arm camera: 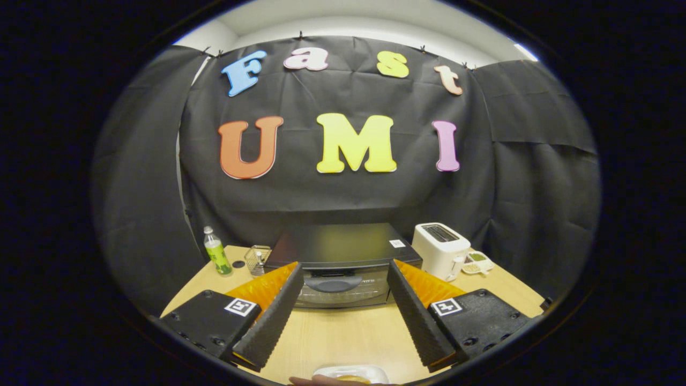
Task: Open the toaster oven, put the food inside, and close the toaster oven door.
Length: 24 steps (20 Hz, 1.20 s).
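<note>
One claw (343, 279), its two fingers (270, 321) spread wide and holding nothing; each finger is a black wedge with a ribbed inner pad and an orange ridged backing, mounted on a black block carrying one square black-and-white marker.

One toaster oven (343, 257), at 12 o'clock from the claw, just beyond the fingertips and framed between them: a low black box with a flat matte top, one small white sticker near its rear right corner, and a glass-fronted door (343, 292) with one dark curved handle (341, 282). The door is closed; wire racking shows faintly through the glass.

One worktop (348, 338) of pale wood-grain, smooth surface, bearing everything listed.

One white pop-up toaster (440, 250), at 1 o'clock from the claw, just beside the oven's right side; rounded body, one long slot on top.

One small white dish (477, 262), at 2 o'clock, touching or nearly touching the toaster's right side, holding greenish and pale contents too small to identify.

One clear plastic bottle (217, 252) with a green label and white cap, upright at 10 o'clock; one small dark round object (237, 264) lies just beside its base.

One wire-mesh basket (258, 259), between the bottle and the oven's left side.

One shallow white plate (353, 372), at 6 o'clock, behind the fingers, with a pale yellowish piece of food (351, 378) on it, partly cut off; part of a hand (316, 380) sits at its near rim.
</note>
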### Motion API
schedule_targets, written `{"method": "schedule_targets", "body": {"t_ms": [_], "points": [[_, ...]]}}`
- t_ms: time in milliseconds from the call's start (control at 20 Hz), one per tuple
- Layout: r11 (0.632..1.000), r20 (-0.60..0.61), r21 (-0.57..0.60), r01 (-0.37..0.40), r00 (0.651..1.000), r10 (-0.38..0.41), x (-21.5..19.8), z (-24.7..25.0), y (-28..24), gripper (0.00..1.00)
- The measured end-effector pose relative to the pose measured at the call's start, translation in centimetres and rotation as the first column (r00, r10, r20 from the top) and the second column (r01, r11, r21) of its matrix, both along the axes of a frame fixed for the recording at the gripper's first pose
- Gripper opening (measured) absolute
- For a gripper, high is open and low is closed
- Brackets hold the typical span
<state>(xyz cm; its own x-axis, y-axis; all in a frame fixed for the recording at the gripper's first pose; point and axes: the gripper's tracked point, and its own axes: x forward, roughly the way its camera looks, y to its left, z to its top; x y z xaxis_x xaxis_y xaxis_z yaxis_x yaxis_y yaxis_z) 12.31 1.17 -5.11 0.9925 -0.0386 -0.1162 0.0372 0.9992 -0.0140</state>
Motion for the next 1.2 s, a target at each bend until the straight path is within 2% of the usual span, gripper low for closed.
{"method": "schedule_targets", "body": {"t_ms": [200,600,750,1200], "points": [[1.0,0.006,-0.023,0.013,1.0,-0.013,4.6,-1.4,-0.3,1.0],[0.999,-0.084,0.041,-0.009,0.996,0.012,11.2,-6.1,0.1,1.0],[0.999,-0.147,0.025,-0.041,0.988,0.044,12.5,-7.6,0.7,1.0],[0.996,-0.186,0.05,-0.067,0.98,0.075,13.8,-9.0,1.4,1.0]]}}
